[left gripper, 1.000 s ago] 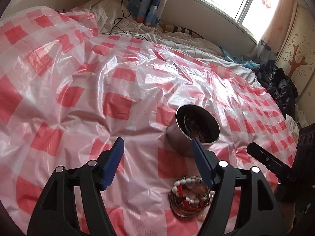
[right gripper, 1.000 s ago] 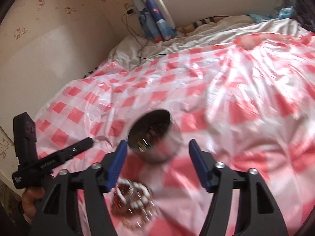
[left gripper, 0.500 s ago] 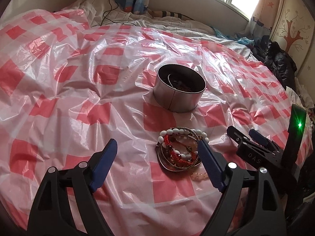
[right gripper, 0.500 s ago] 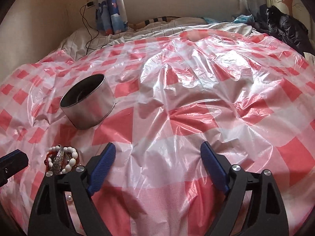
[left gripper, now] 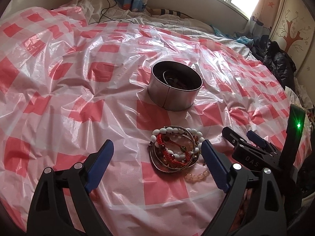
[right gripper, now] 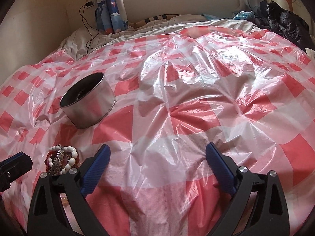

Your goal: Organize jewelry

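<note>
We are seeing one round metal tin (left gripper: 173,93) at mid-frame and one pile of bracelets (left gripper: 175,150) just below it, apart from it, both lying on the red-checked plastic sheet (left gripper: 78,78) covering the bed. The left tongs (left gripper: 157,164) and right tongs (right gripper: 157,166) have just been opening and are standing released, nothing between them. Only the left view is showing chains inside the tin; the right view is showing the wall charger (right gripper: 89,4) at upper left.

Red-and-white checked plastic sheet (left gripper: 78,90), silver tin (left gripper: 173,96), blue-padded tongs (left gripper: 155,163)
</note>
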Demonstrator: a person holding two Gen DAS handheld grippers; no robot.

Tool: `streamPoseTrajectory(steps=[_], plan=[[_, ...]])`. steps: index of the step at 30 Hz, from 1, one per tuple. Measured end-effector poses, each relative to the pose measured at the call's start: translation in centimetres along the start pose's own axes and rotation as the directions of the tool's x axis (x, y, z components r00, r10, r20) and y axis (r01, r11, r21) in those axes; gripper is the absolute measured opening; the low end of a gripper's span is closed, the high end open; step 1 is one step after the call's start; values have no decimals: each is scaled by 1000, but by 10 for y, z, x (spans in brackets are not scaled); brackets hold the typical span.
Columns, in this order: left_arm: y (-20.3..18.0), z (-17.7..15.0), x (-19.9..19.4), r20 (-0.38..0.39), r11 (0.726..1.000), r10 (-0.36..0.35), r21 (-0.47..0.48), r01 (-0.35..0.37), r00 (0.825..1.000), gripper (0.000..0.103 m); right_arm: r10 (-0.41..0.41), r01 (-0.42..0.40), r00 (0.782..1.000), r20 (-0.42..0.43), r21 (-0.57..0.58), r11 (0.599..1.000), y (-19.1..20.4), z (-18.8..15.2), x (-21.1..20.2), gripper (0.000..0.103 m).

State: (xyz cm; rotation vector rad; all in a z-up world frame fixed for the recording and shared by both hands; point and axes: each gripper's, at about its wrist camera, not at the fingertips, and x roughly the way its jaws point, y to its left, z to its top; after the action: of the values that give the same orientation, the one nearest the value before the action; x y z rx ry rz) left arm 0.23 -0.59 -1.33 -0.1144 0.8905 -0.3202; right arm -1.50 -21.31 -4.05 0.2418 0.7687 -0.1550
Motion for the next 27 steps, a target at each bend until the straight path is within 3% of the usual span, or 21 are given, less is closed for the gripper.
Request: streamPoseTrajectory(steps=[27], plan=[[-2,-1,1,-1,1000,0,2,0,1000,87,3,-3,1000,0,2,1000,-1,0,1,94]])
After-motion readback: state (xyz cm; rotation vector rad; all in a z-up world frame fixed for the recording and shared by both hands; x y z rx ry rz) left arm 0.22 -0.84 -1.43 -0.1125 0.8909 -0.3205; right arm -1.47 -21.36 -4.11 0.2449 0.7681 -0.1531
